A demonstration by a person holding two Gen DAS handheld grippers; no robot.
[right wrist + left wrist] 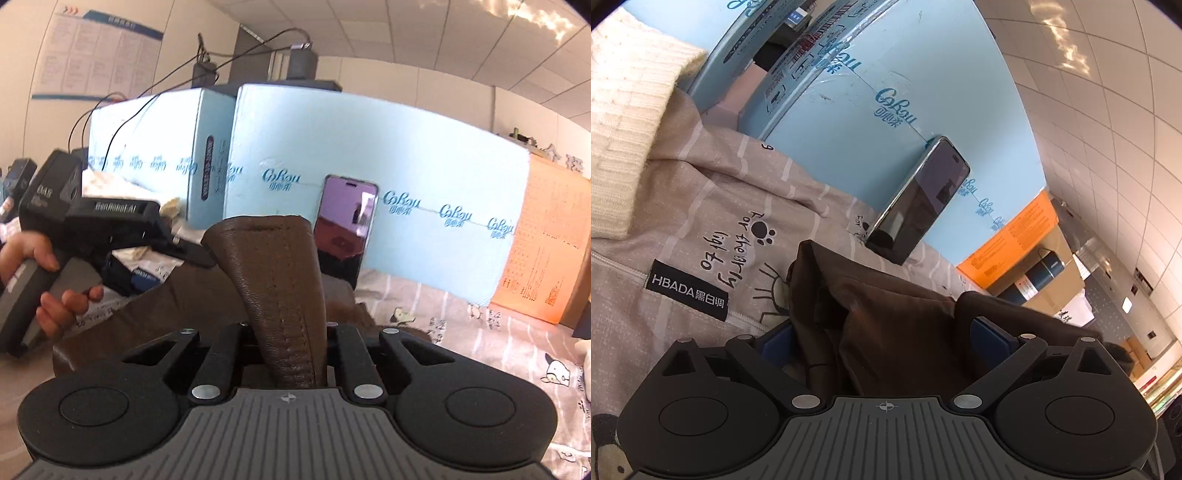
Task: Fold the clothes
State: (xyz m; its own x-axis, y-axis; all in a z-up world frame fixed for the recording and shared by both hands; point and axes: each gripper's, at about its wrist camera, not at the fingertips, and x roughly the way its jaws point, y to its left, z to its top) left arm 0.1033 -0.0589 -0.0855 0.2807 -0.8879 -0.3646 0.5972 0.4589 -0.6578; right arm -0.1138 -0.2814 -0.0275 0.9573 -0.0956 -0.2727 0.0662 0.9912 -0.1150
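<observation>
A dark brown garment (886, 317) lies bunched on a beige printed bed sheet (701, 206). In the left wrist view its folds fill the space between my left gripper's blue-padded jaws, which stand fairly wide; the left gripper (882, 343) looks closed on that bulk of cloth. In the right wrist view my right gripper (288, 332) is shut on a stitched brown leather-like edge of the garment (273, 266), which stands up from the jaws. The left gripper (192, 254), held by a hand, reaches the same garment from the left.
Light blue boxes (369, 155) stand along the back of the bed. A black phone (919, 206) leans upright against them, also seen in the right wrist view (347, 214). An orange carton (543, 236) stands at the right. A cream knit garment (624, 122) lies at the left.
</observation>
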